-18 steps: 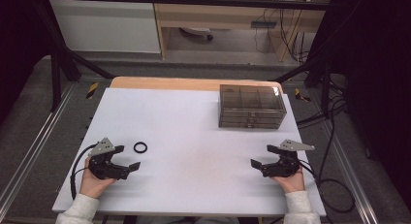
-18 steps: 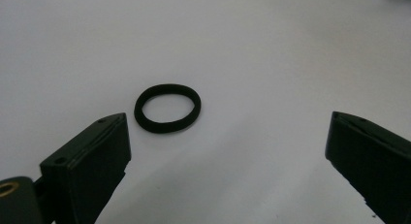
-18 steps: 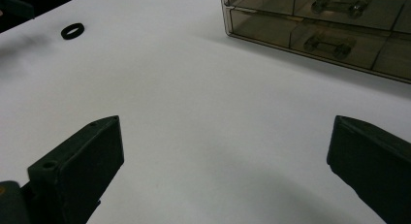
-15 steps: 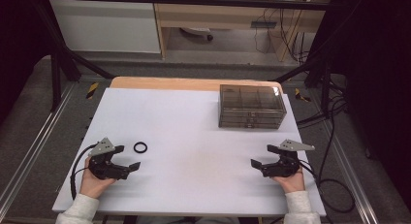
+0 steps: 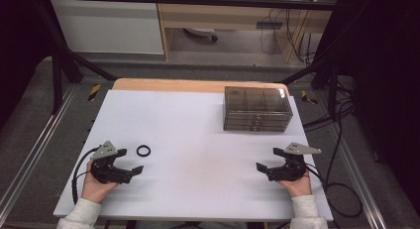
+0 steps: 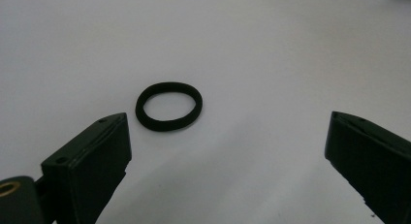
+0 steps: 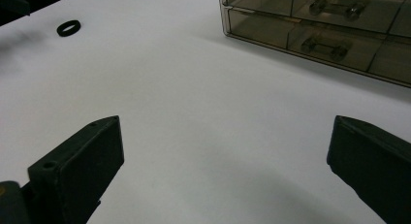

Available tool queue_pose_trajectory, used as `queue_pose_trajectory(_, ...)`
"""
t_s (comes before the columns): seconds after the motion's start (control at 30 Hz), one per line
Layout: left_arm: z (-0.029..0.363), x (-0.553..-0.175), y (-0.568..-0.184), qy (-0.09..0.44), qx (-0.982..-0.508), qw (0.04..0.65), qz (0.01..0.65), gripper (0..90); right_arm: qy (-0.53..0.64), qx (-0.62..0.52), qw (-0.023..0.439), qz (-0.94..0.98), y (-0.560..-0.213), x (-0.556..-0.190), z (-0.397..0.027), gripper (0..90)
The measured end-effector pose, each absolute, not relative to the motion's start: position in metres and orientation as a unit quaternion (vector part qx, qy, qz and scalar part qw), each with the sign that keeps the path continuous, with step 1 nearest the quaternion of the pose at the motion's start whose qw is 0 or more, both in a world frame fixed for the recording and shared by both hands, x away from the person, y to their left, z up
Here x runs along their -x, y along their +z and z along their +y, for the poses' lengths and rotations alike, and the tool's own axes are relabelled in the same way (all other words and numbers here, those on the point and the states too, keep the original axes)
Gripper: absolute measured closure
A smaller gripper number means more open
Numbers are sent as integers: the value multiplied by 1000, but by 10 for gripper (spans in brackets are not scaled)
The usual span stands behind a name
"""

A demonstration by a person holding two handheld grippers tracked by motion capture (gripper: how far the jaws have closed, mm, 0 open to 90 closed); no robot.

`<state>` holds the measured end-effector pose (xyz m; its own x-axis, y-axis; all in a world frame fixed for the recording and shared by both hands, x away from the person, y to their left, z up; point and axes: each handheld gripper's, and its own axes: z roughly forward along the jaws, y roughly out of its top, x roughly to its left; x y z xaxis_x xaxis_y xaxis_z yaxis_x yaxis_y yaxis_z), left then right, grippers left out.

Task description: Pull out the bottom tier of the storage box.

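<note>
A small black elastic ring (image 5: 143, 150) lies flat on the white table (image 5: 198, 135), left of centre. My left gripper (image 5: 130, 161) rests near the front left edge, just short of the ring, jaws wide open with nothing between them. In the left gripper view the ring (image 6: 168, 106) lies just beyond the left jaw. My right gripper (image 5: 268, 159) rests near the front right edge, open and empty, pointing toward the table's middle. In the right gripper view the ring (image 7: 68, 28) is far off at upper left.
A smoky transparent drawer box (image 5: 256, 108) stands at the back right of the table; its drawer fronts with handles (image 7: 334, 30) face my right gripper. Black frame bars and cables (image 5: 341, 140) run past the table's sides.
</note>
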<state>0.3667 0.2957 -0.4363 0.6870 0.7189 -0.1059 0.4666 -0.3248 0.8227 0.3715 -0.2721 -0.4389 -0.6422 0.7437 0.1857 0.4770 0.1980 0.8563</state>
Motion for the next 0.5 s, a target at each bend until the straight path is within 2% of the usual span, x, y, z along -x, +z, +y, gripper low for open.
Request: queue_pose_trajectory(0.5, 295, -367, -436, 142, -802, 448, 369, 30, 467, -389, 164, 777, -438, -372, -266, 5)
